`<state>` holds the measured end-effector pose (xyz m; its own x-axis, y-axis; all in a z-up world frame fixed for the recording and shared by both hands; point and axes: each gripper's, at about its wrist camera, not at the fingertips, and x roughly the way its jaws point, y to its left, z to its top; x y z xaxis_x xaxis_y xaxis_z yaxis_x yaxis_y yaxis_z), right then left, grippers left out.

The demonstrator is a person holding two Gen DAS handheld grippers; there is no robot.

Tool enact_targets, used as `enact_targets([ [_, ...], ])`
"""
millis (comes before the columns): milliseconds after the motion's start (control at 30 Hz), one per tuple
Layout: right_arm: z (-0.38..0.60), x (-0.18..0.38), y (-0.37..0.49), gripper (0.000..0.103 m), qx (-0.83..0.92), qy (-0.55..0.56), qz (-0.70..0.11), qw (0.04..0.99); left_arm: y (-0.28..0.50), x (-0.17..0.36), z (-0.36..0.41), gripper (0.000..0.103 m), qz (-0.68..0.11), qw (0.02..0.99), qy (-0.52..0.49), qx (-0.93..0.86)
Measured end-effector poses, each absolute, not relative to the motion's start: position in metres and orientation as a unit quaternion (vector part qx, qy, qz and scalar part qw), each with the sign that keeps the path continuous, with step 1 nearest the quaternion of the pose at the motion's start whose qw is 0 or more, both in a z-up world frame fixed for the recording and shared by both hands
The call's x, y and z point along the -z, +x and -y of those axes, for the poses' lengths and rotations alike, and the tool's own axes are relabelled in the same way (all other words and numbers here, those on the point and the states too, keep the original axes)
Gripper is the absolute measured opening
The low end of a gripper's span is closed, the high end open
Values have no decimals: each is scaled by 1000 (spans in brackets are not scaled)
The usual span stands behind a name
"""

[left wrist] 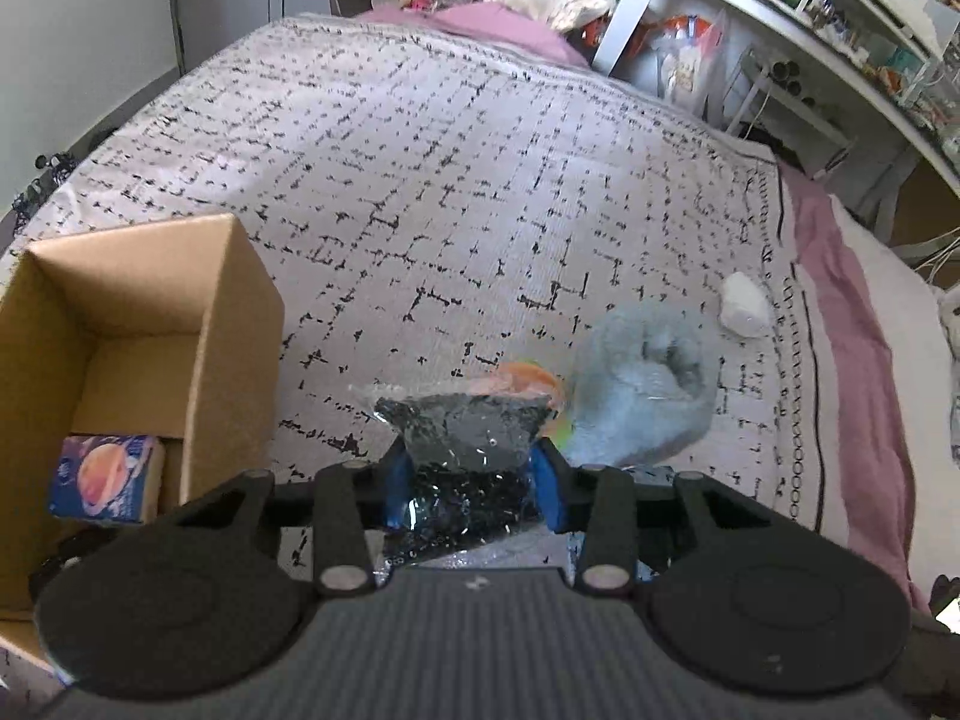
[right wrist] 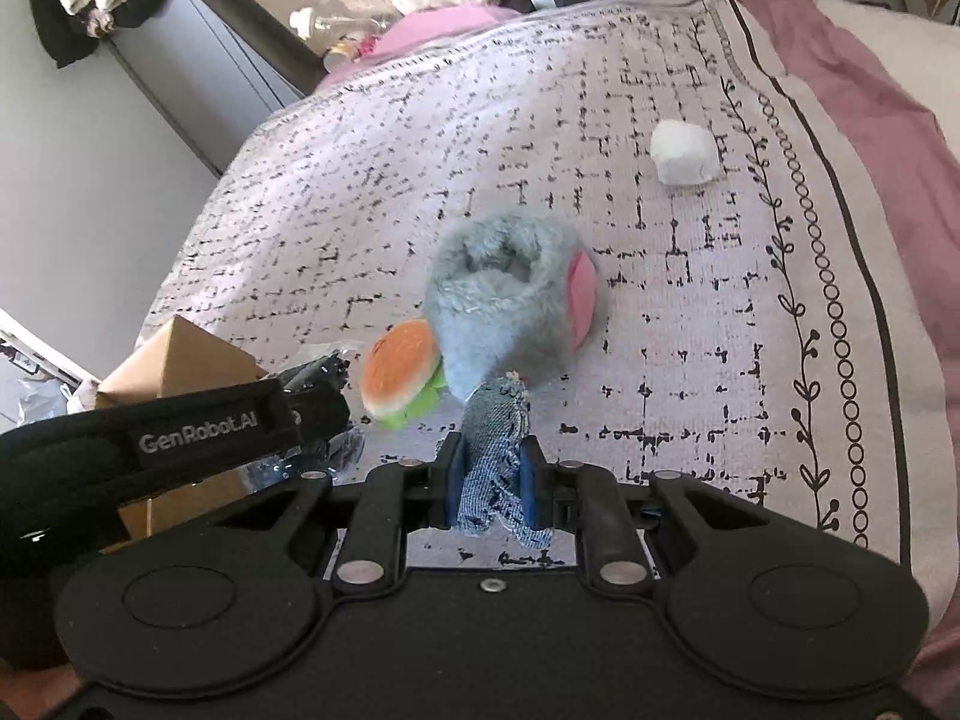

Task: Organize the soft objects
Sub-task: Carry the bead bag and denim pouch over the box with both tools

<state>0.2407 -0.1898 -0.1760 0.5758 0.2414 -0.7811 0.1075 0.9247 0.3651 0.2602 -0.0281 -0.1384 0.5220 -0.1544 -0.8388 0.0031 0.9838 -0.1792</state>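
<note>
Burger toy (left wrist: pixel 528 381) mostly hidden behind the clear bag (left wrist: pixel 465 438) in left view. Cardboard box (left wrist: pixel 144 324) cut off at frame's left edge. Grey plush (left wrist: pixel 645 390) blurred; shelf clutter too small to identify.

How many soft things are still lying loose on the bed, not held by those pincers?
3: a grey fluffy slipper mid-bed, a burger toy touching its left side, and a white lump farther back near the bedspread's border. More may be hidden behind the grippers.
</note>
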Motion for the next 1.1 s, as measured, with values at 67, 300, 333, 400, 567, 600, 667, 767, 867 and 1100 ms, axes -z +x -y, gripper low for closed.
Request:
enact_targets([
  [67,189,171,236,19,-38,189,-452,871,254,133,26,41,-483,871,-79,44],
  [300,184,156,225,19,-49,184,-437,879,235,117,14,41,-474,876,-83,38],
  [333,183,154,223,19,-49,181,-434,881,232,114,12,41,-473,876,-84,37],
  [400,181,151,221,19,-51,179,-430,883,227,110,8,41,-469,879,-83,36],
  [567,178,143,213,19,-50,172,-421,889,216,100,-3,41,-460,883,-87,31],
  [600,177,142,212,19,-51,171,-419,890,214,99,-5,41,-459,883,-89,31],
  [667,174,138,211,19,-53,167,-415,893,210,96,-10,41,-458,884,-93,30],
  [767,166,132,208,19,-57,157,-408,898,204,91,-20,41,-455,885,-95,22],
  [867,158,128,206,19,-62,147,-402,902,200,86,-31,41,-451,887,-97,14],
  [1100,144,124,203,19,-67,132,-395,907,193,79,-62,41,-442,890,-109,-10],
])
